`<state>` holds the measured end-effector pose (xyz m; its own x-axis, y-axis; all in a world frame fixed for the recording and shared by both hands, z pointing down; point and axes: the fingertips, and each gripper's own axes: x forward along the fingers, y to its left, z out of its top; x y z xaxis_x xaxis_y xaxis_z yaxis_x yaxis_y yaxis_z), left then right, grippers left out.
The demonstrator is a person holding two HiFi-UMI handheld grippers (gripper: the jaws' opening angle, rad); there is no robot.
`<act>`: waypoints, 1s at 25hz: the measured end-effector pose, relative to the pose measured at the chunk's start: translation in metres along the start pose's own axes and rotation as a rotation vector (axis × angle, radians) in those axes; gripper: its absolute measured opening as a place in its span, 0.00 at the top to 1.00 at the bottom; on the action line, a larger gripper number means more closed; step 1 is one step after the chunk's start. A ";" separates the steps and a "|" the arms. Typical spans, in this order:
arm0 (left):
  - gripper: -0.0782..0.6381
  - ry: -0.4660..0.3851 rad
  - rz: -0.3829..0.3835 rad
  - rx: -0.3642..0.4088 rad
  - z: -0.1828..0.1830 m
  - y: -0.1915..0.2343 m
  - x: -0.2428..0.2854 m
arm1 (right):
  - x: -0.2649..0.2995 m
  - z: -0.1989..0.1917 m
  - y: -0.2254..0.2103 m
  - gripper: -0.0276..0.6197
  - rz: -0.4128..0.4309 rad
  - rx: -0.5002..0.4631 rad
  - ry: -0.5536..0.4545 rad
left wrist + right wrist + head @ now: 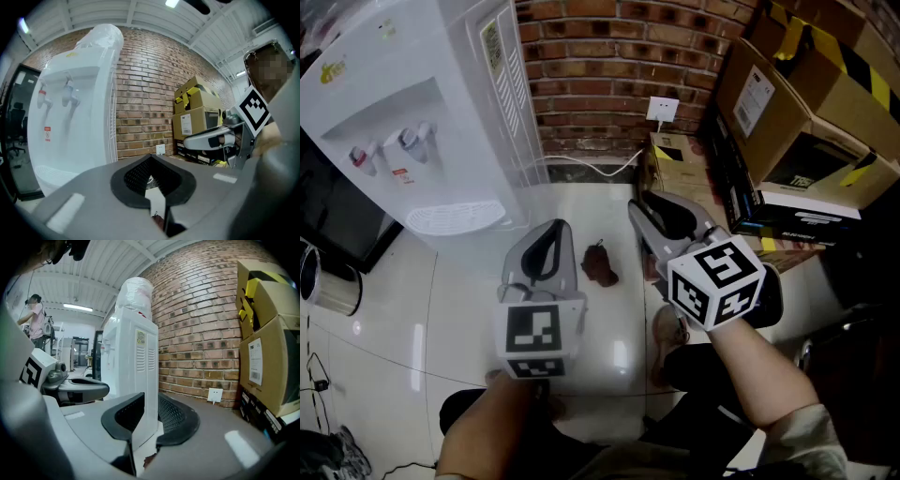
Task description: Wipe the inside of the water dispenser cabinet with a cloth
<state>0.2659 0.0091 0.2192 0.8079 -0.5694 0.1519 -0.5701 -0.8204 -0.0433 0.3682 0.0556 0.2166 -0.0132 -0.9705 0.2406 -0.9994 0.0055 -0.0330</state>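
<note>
The left tongs (546, 242) are held shut, with nothing gripped, and the right tongs (659, 217) are kept partly open and empty. A crumpled reddish-brown cloth (600, 264) is seen lying on the white floor (459, 309) between them, untouched, near the water dispenser (412, 122).

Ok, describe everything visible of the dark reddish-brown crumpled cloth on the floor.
The dark reddish-brown crumpled cloth is a small, soft-looking lump, bunched into folds. It lies on the glossy white tiled floor, apart from the white water dispenser, which stands to its left in the head view. Only the floor touches it: it lies ahead of the left gripper and the right gripper, held by neither.
</note>
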 end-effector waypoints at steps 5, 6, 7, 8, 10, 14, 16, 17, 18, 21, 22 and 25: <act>0.89 0.005 -0.014 -0.015 0.002 0.000 0.008 | 0.011 0.013 -0.003 0.77 0.009 -0.014 -0.016; 0.89 0.006 -0.017 -0.017 0.002 0.000 0.008 | 0.014 0.015 -0.001 0.77 0.018 -0.015 -0.019; 0.89 0.006 -0.019 -0.019 0.002 0.000 0.009 | 0.017 0.017 0.002 0.76 0.028 -0.020 -0.021; 0.89 0.005 -0.022 -0.018 0.002 0.000 0.010 | 0.021 0.019 0.005 0.75 0.039 -0.030 -0.023; 0.89 0.001 -0.022 -0.009 0.001 0.001 0.014 | 0.028 0.020 0.012 0.74 0.060 -0.062 -0.017; 0.89 0.012 -0.005 0.009 -0.015 0.012 0.024 | 0.044 0.019 0.015 0.74 0.079 -0.096 -0.001; 0.89 0.035 0.001 0.007 -0.025 0.018 0.024 | 0.056 0.025 0.012 0.74 0.074 -0.056 -0.022; 0.89 0.040 0.005 0.007 -0.028 0.020 0.023 | 0.063 0.029 0.011 0.74 0.071 -0.038 -0.035; 0.89 0.040 0.009 0.005 -0.028 0.021 0.021 | 0.069 0.034 0.011 0.74 0.071 -0.028 -0.046; 0.89 0.017 0.024 -0.012 -0.020 0.022 0.019 | 0.082 0.037 0.010 0.74 0.082 -0.040 -0.045; 0.89 0.009 0.031 -0.014 -0.016 0.023 0.019 | 0.085 0.034 0.008 0.74 0.084 -0.049 -0.035; 0.89 0.006 0.061 -0.026 -0.018 0.028 0.024 | 0.094 0.015 -0.002 0.73 0.073 -0.071 0.003</act>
<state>0.2673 -0.0265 0.2392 0.7709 -0.6176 0.1556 -0.6217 -0.7828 -0.0268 0.3695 -0.0395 0.2247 -0.0860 -0.9661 0.2433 -0.9955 0.0933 0.0186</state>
